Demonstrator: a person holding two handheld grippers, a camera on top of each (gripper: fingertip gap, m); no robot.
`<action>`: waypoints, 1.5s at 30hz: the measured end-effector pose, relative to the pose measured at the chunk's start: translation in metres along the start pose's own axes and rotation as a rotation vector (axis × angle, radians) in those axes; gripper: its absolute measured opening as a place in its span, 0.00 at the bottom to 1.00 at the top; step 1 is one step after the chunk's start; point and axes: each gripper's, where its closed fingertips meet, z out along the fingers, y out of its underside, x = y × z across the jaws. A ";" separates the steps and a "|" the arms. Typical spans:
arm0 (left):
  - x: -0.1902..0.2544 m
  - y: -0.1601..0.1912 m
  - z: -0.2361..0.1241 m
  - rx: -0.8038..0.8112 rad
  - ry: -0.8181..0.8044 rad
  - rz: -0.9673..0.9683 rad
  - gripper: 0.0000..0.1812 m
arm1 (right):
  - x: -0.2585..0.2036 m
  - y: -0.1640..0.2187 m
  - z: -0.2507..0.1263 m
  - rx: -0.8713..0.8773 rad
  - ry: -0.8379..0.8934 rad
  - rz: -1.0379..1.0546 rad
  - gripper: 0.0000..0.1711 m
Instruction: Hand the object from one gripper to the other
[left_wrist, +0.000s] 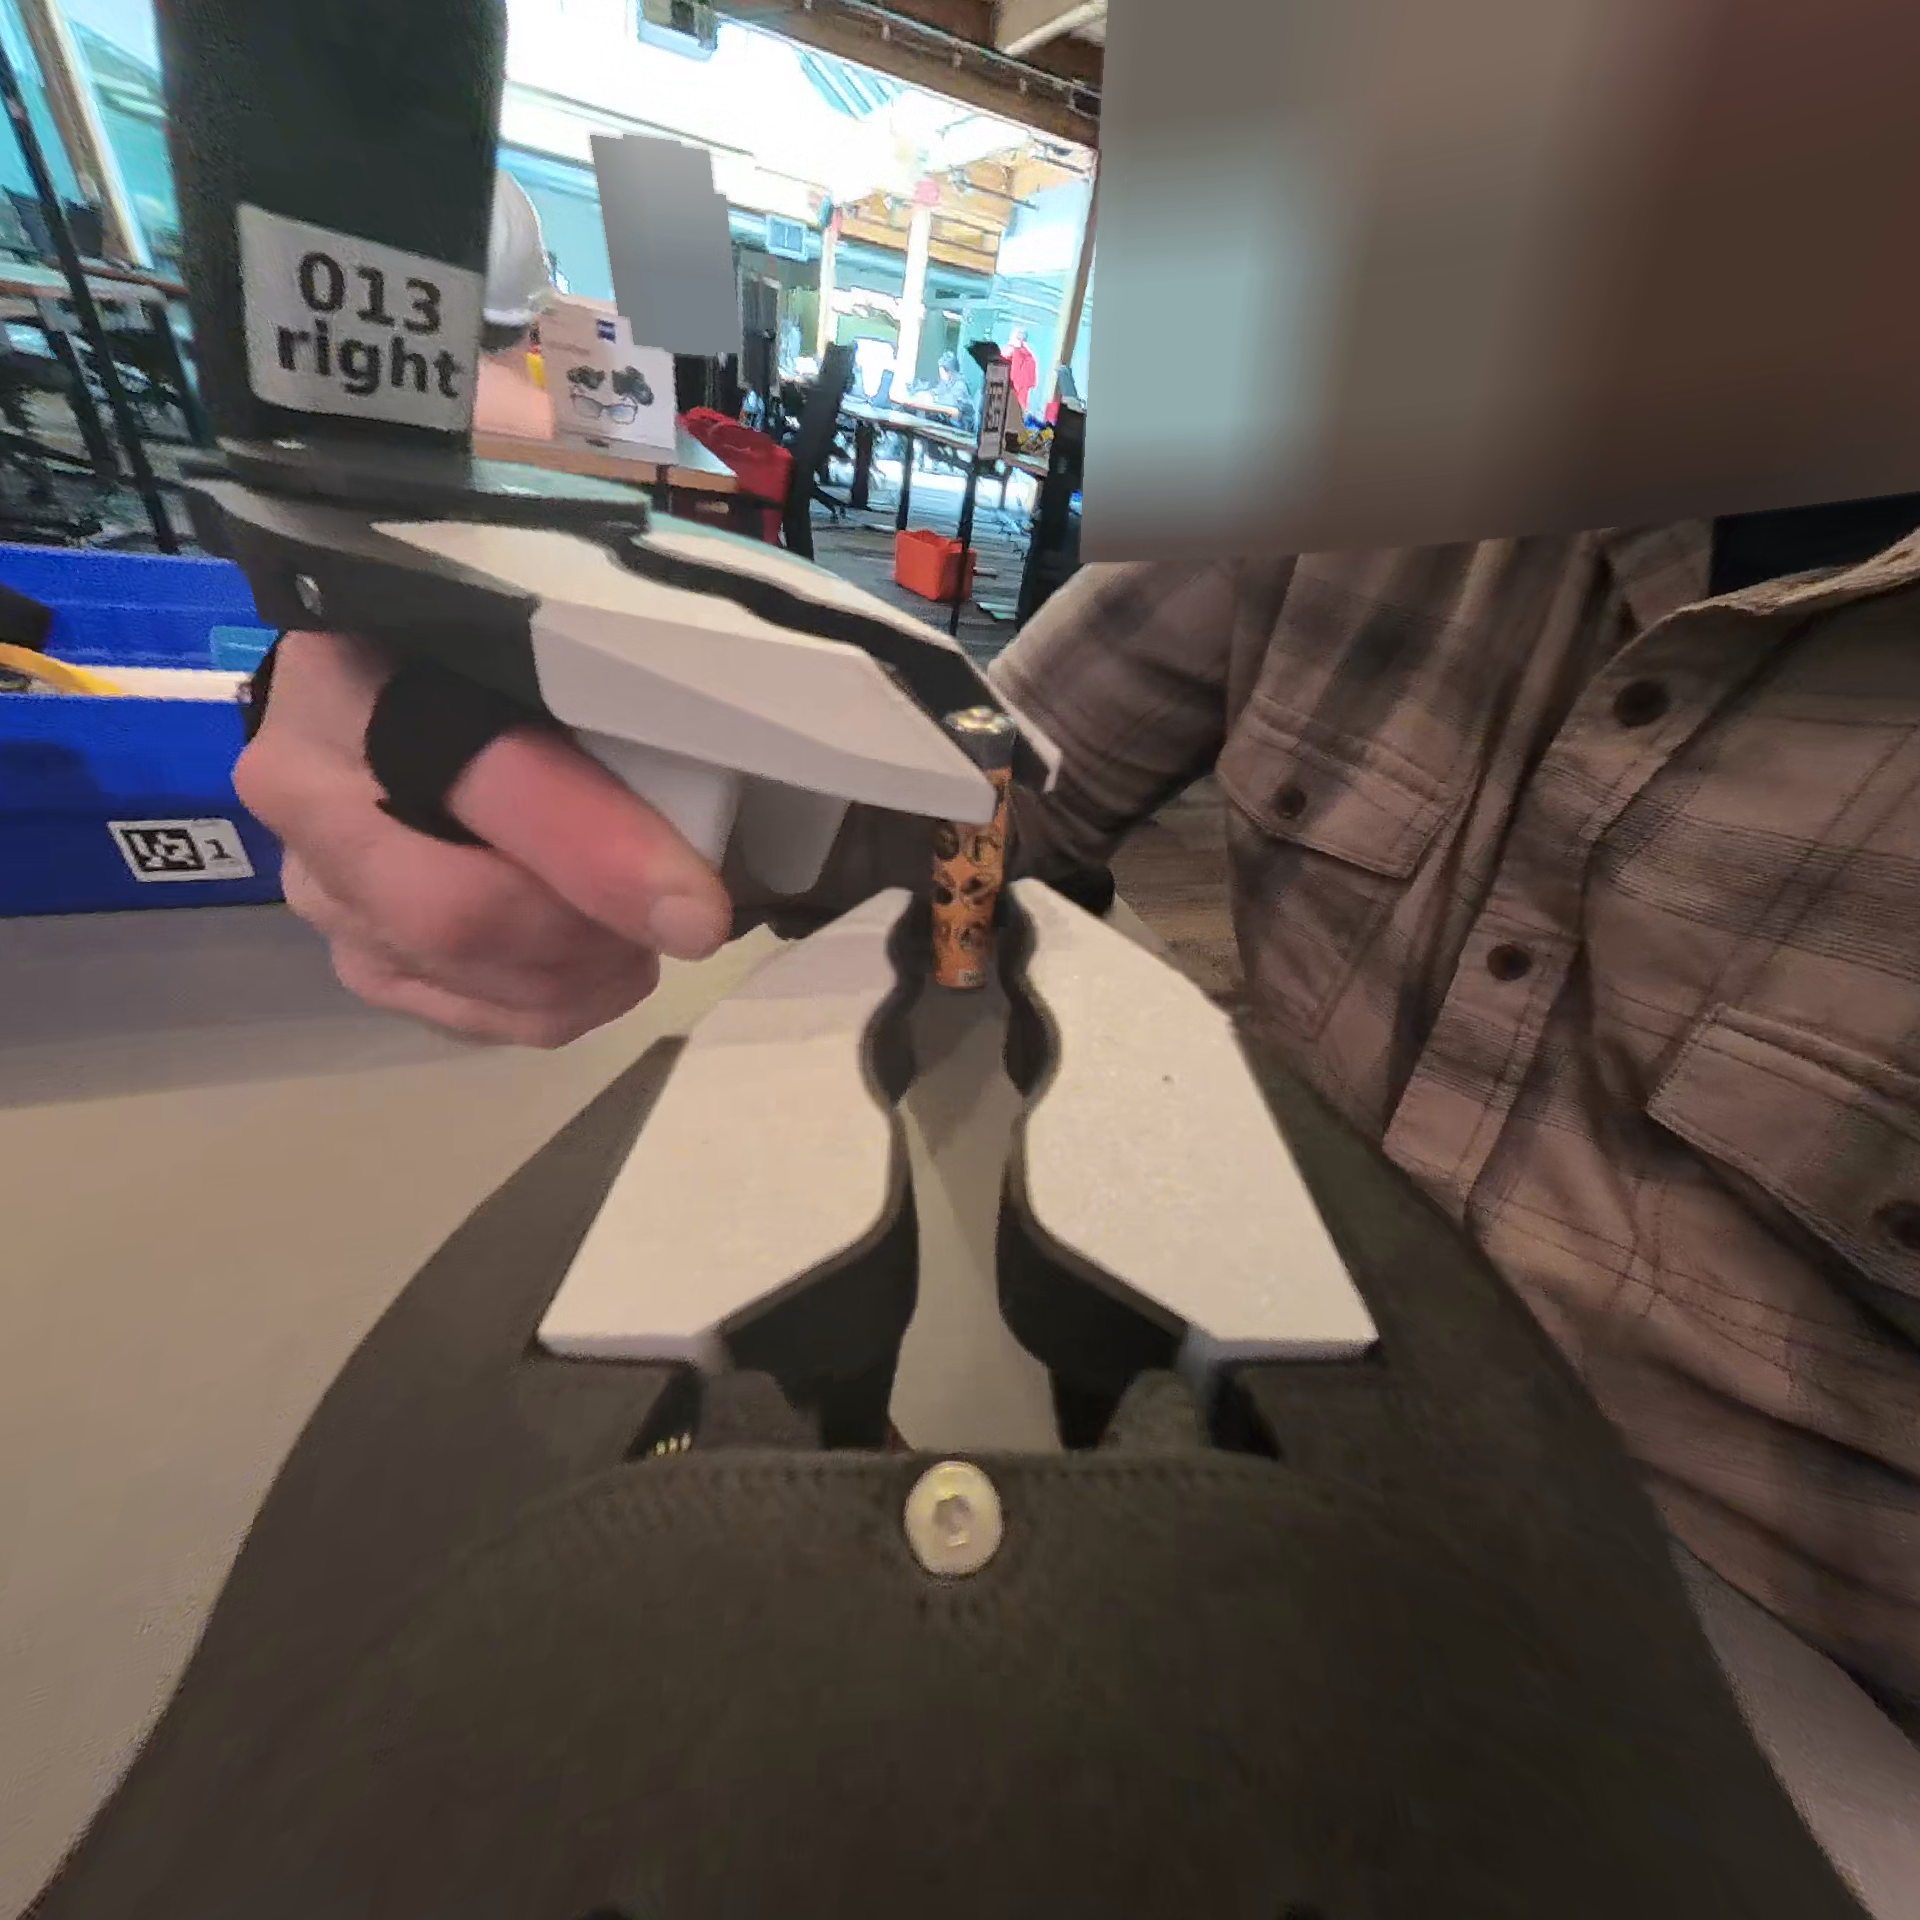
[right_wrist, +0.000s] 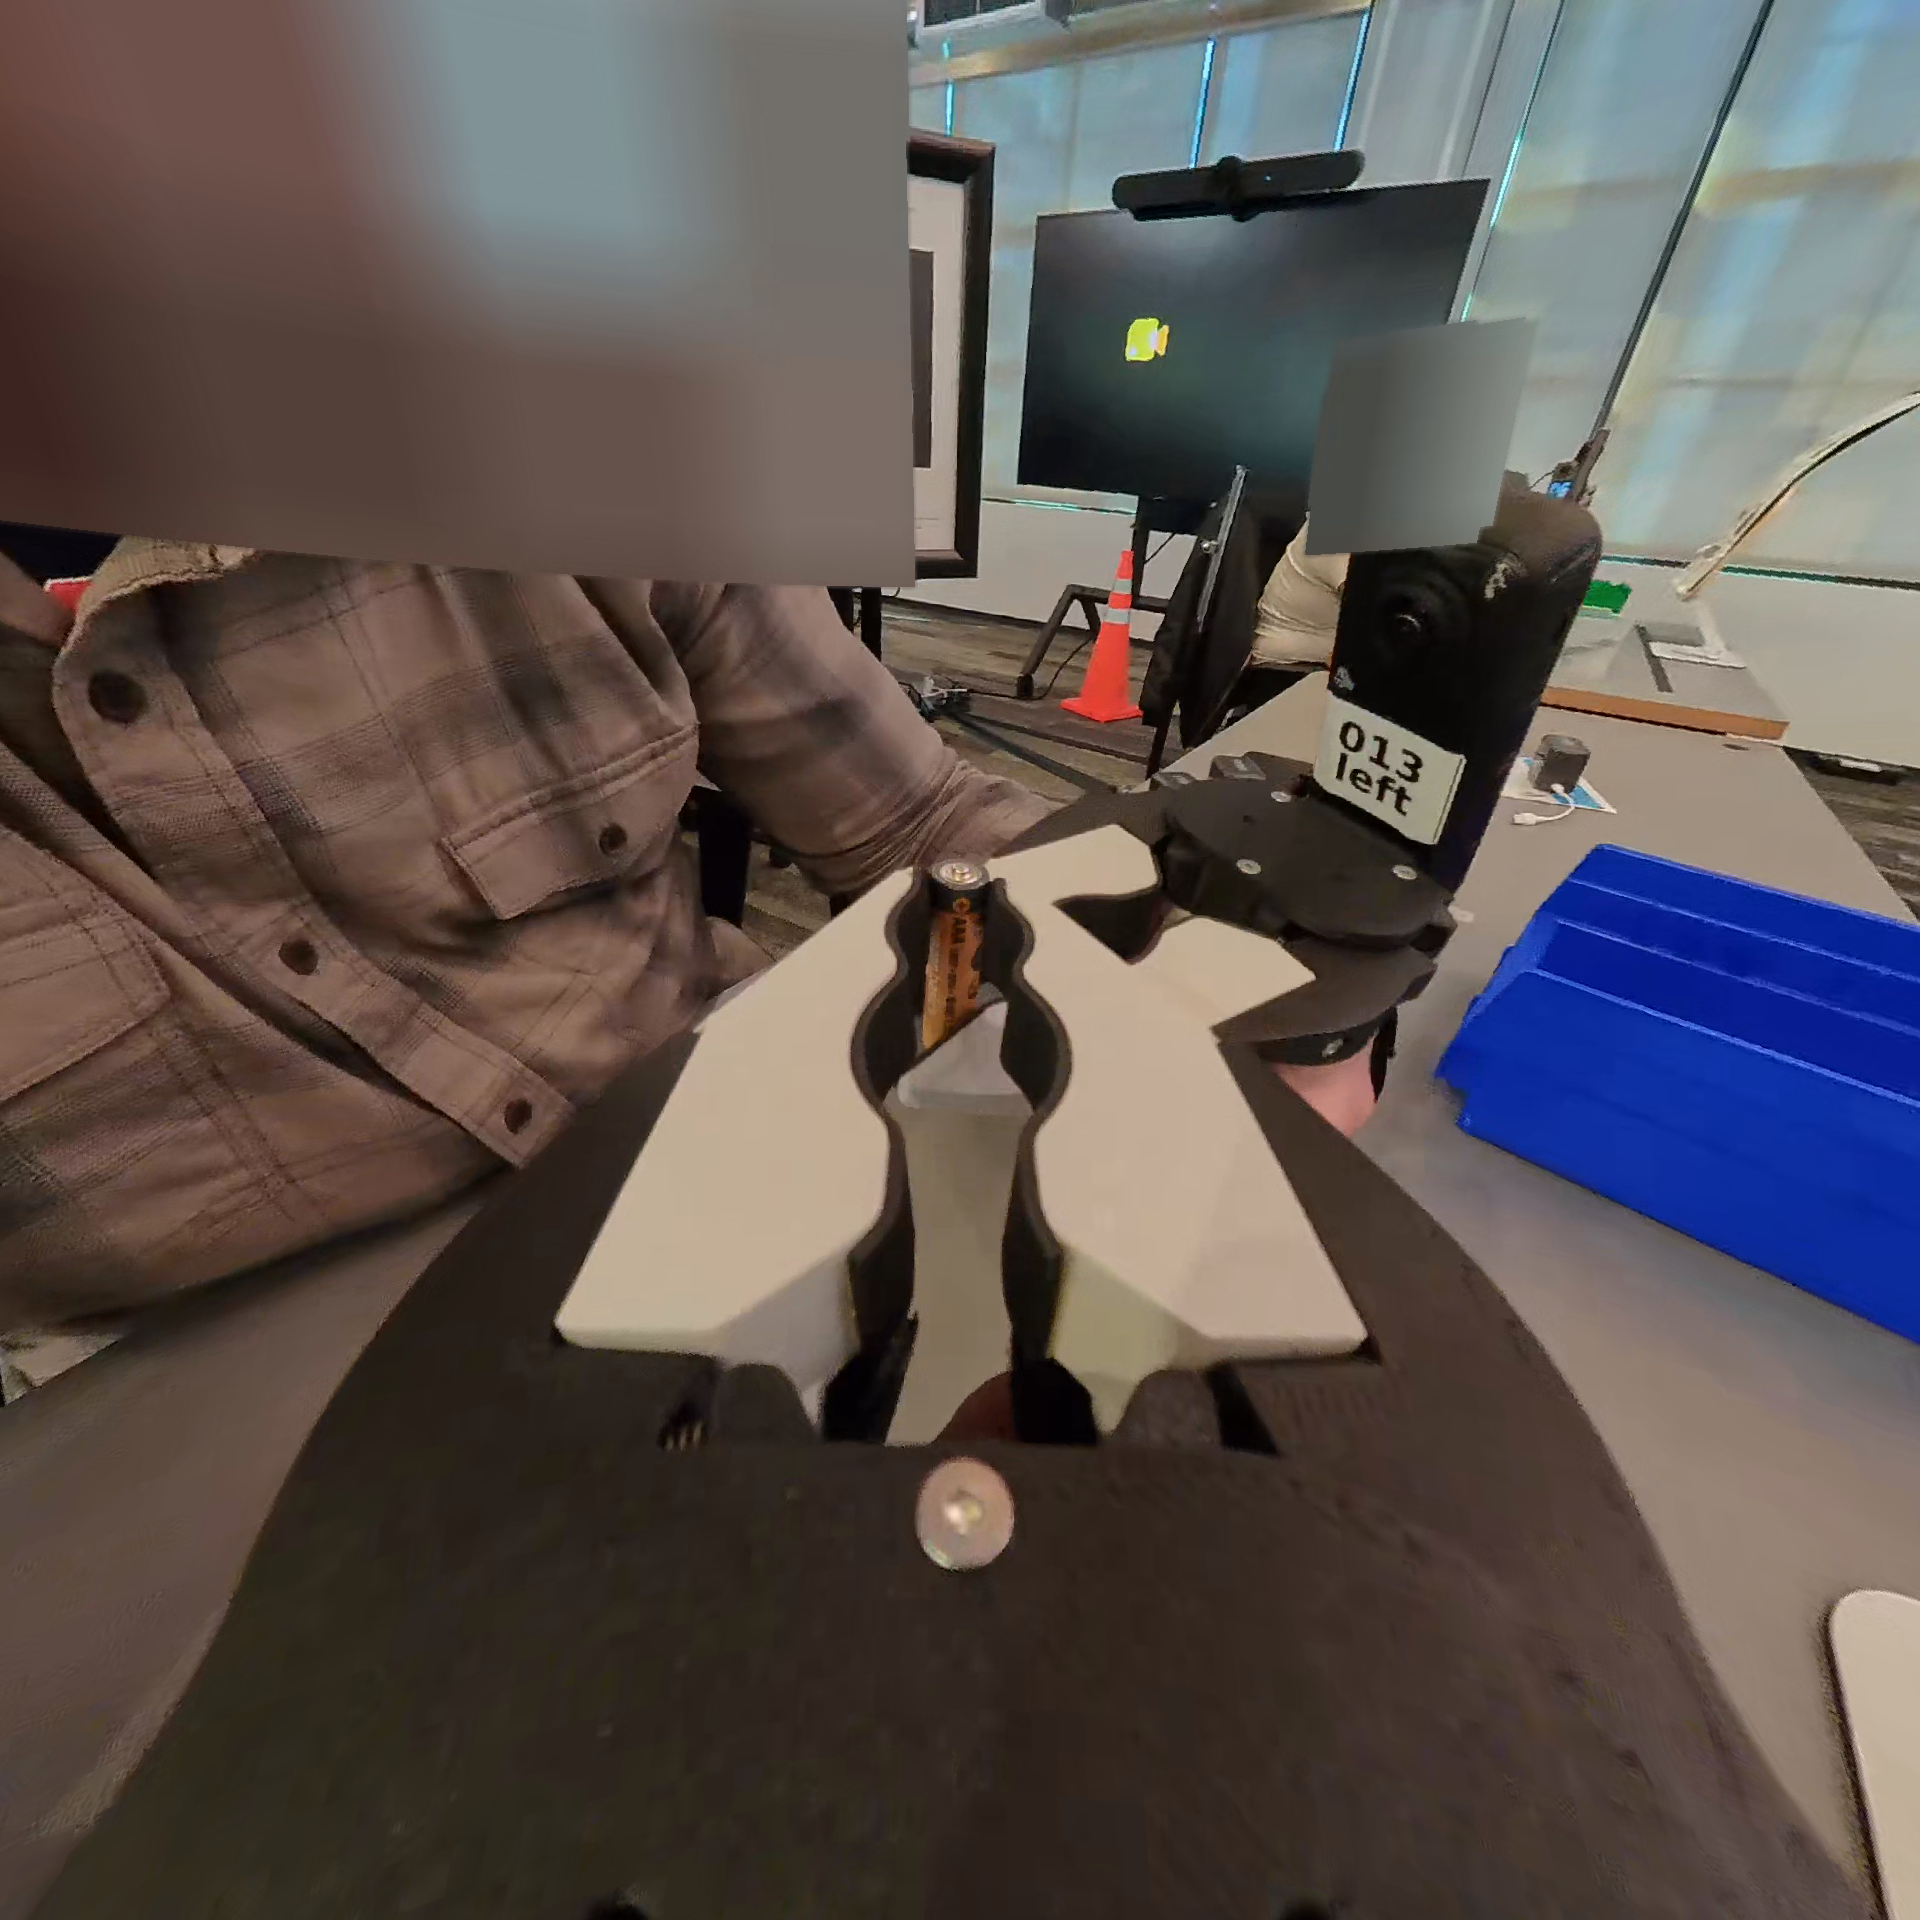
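Right gripper (right_wrist: 961, 935) clamped on an upright battery (right_wrist: 954, 961) at the very fingertips, black top and metal cap poking just above the white fingers (right_wrist: 769, 1122), orange body running down between them. Same grip seen from the left wrist view: right gripper (left_wrist: 987, 769) coming in from the upper left, pinching the battery's (left_wrist: 971, 883) upper part, with a hand (left_wrist: 468, 862) (black strap across the knuckles) wrapped round the handle beneath. Left gripper (left_wrist: 961, 935) parted slightly, tips on either side of the battery's lower half; contact with the pads not clear from either view. From the right wrist view, left gripper (right_wrist: 1049, 883) crossing in from the right, just behind and under the right one's tips, black camera mount with a white label (right_wrist: 1387, 769) standing above it. All held above a grey table (right_wrist: 1558, 1299). Close behind, a person's plaid shirt (left_wrist: 1558, 935). Blue bins (right_wrist: 1714, 1091) on the table beside the left gripper; further back, an orange cone (right_wrist: 1107, 644) on the floor and a dark screen (right_wrist: 1247, 343) on a stand.
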 end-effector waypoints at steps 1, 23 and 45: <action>0.000 -0.001 0.001 0.017 0.001 0.004 0.06 | -0.001 -0.001 -0.001 0.006 -0.004 0.004 0.04; -0.036 -0.045 -0.045 0.339 -0.147 -0.119 0.06 | 0.069 -0.003 -0.021 -0.730 0.713 -0.939 0.38; -0.036 -0.041 -0.035 0.370 -0.112 -0.168 0.06 | 0.080 0.001 -0.023 -0.819 0.788 -1.000 0.27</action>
